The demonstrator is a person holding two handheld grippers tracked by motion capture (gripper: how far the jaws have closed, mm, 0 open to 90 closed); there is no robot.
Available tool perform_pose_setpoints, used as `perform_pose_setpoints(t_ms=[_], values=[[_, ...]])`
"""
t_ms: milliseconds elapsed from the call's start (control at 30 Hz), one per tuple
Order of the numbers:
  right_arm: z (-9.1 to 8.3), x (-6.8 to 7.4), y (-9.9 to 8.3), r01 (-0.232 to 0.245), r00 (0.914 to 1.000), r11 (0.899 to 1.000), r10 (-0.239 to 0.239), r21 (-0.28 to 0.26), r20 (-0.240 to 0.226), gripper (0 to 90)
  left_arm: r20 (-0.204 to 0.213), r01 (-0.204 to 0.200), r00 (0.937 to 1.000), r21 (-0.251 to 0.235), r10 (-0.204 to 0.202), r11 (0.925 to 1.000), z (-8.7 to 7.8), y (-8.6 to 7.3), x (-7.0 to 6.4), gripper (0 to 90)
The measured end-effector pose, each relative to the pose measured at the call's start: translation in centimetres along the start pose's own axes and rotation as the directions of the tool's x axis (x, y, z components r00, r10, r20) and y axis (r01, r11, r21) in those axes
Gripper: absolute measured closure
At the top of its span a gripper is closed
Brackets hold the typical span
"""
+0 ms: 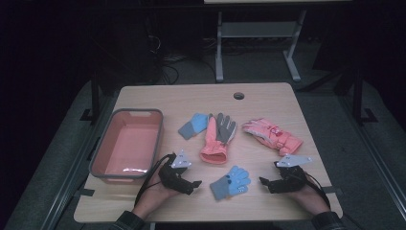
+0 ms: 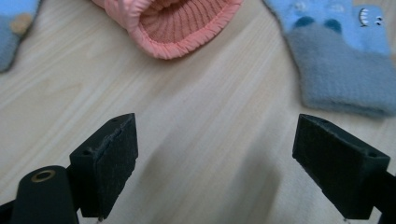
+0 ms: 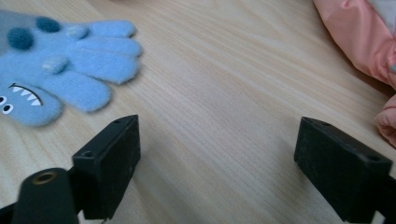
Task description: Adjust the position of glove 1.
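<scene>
We see the light-blue monster glove [image 1: 231, 182] lying flat on the surface, between the left hand-held gripper [image 1: 196, 183] and the right hand-held gripper [image 1: 262, 181]. Both stand wide open, holding nothing. It looks soft and light; we would pinch its grey cuff [image 2: 343, 79].

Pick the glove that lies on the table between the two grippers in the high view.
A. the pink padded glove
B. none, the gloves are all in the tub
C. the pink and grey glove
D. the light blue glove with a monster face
D: the light blue glove lies between the left gripper and the right gripper, both open.
</scene>
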State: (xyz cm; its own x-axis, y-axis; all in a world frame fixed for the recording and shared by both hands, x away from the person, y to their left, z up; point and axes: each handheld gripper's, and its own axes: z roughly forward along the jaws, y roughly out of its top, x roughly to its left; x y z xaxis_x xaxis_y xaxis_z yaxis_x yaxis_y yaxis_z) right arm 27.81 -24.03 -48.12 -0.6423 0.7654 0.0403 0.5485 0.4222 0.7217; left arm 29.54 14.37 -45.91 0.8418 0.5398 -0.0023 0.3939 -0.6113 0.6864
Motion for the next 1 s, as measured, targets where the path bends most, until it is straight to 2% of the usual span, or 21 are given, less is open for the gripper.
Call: perform_pose_setpoints(t_ms=[100, 167, 300, 500, 633, 667, 700, 800, 867, 933, 1000], values=[[0.0, 0.0, 0.0, 0.001, 1.0, 1.0, -0.001, -0.001, 0.001, 13.4, -0.01, 0.009, 0.9999, 0.007, -0.009, 0.9999, 0.0, 0.5, 0.3, 13.6], [0.0, 0.0, 0.0, -0.002, 1.0, 1.0, 0.002, 0.001, -0.001, 13.3, -0.016, 0.036, 0.9992, -0.012, -0.036, 0.9993, -0.1, 1.0, 0.6, 13.9], [0.1, 0.0, 0.0, -0.002, 1.0, 1.0, 0.002, 0.001, -0.001, 13.1, -0.03, 0.047, 0.9984, -0.036, -0.048, 0.9982, -0.2, 2.5, 1.2, 14.1], [0.0, 0.0, 0.0, -0.004, 1.0, 1.0, 0.004, 0.001, 0.001, 13.0, -0.044, 0.054, 0.9975, -0.046, -0.056, 0.9975, -0.2, 4.2, 2.1, 14.2], [0.0, 0.0, 0.0, -0.003, 1.0, 1.0, 0.003, 0.003, 0.003, 13.1, -0.064, 0.049, 0.9966, -0.039, -0.051, 0.998, -0.1, 5.8, 3.4, 14.3], [0.0, 0.0, 0.0, -0.003, 1.0, 1.0, 0.003, 0.003, 0.003, 13.1, -0.064, 0.049, 0.9966, -0.039, -0.051, 0.998, -0.1, 5.8, 3.4, 15.1], [0.0, 0.1, 0.0, -0.006, 1.0, 1.0, 0.006, 0.001, 0.004, 13.1, -0.061, 0.055, 0.9964, -0.045, -0.058, 0.9974, -0.1, 6.5, 4.0, 18.8], [0.0, 0.1, 0.0, -0.004, 1.0, 1.0, 0.004, 0.001, 0.004, 13.1, -0.075, 0.062, 0.995, -0.061, -0.067, 0.9962, -0.1, 7.6, 4.9, 21.4], [0.0, 0.1, 0.0, -0.004, 1.0, 1.0, 0.004, 0.001, 0.004, 13.1, -0.108, 0.062, 0.9917, -0.066, -0.068, 0.9959, 0.0, 8.5, 5.7, 23.3], [0.0, 0.1, 0.0, -0.005, 1.0, 1.0, 0.005, 0.001, 0.004, 13.1, -0.115, 0.067, 0.9905, -0.072, -0.075, 0.9951, 0.1, 8.9, 6.0, 25.0], [0.0, 0.1, 0.0, -0.005, 1.0, 1.0, 0.005, 0.001, 0.004, 13.1, -0.137, 0.06, 0.988, -0.081, -0.071, 0.9949, 0.3, 9.7, 7.0, 33.3]])
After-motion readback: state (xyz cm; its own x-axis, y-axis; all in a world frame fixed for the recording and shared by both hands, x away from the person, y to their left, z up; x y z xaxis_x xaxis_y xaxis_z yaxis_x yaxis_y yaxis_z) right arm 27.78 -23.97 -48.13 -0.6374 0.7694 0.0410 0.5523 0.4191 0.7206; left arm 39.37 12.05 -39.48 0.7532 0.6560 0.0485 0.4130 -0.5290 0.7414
